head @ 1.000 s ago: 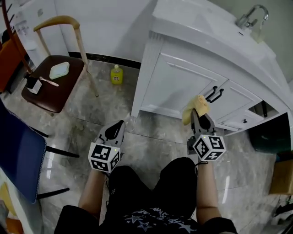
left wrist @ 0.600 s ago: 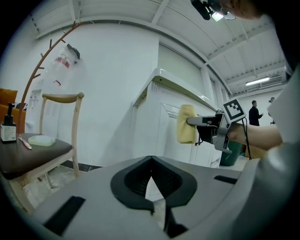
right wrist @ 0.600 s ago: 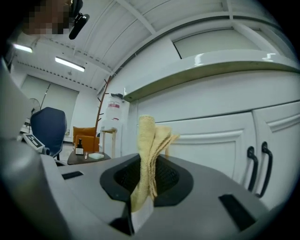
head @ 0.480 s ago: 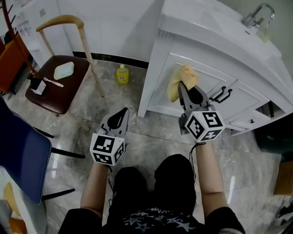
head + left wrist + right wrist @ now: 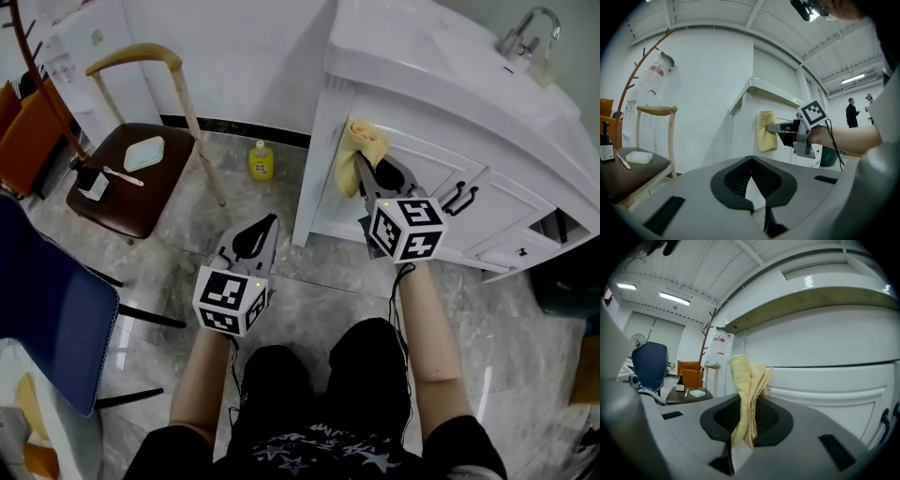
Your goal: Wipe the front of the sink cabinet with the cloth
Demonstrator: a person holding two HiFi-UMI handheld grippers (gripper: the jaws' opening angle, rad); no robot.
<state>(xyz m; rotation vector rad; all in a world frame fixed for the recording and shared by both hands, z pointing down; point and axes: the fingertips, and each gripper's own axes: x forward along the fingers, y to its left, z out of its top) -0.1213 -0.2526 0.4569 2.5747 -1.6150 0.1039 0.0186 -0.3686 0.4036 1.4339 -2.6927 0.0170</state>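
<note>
At the upper left corner of the sink cabinet [image 5: 427,159] front, just under the overhanging top: one yellow cloth [image 5: 362,146], bunched and folded, pressed against the white panel beside the left corner post. Holder: my right gripper [image 5: 363,172], jaws clenched on the cloth's lower part, so that the loose folds stand up past the tips; in the right gripper view the fabric fills the gap between the pads. My left gripper [image 5: 266,227]: jaws closed together with nothing between them, held low over the marble-patterned floor [image 5: 309,300] in front of my knees, well apart from the cabinet and pointing towards its left end. On the cabinet front I also list two dark door handles [image 5: 459,199], to the right of the cloth and clear of it. On top, at the far right: one metal tap [image 5: 521,34]. Left of the cabinet, on the floor by the wall: one small yellow bottle [image 5: 261,161], upright. Further left: one wooden chair [image 5: 131,183] with a dark seat, carrying a pale dish [image 5: 143,153] and a small dark bottle [image 5: 92,184]. At the left edge: one blue chair back [image 5: 47,300].
</note>
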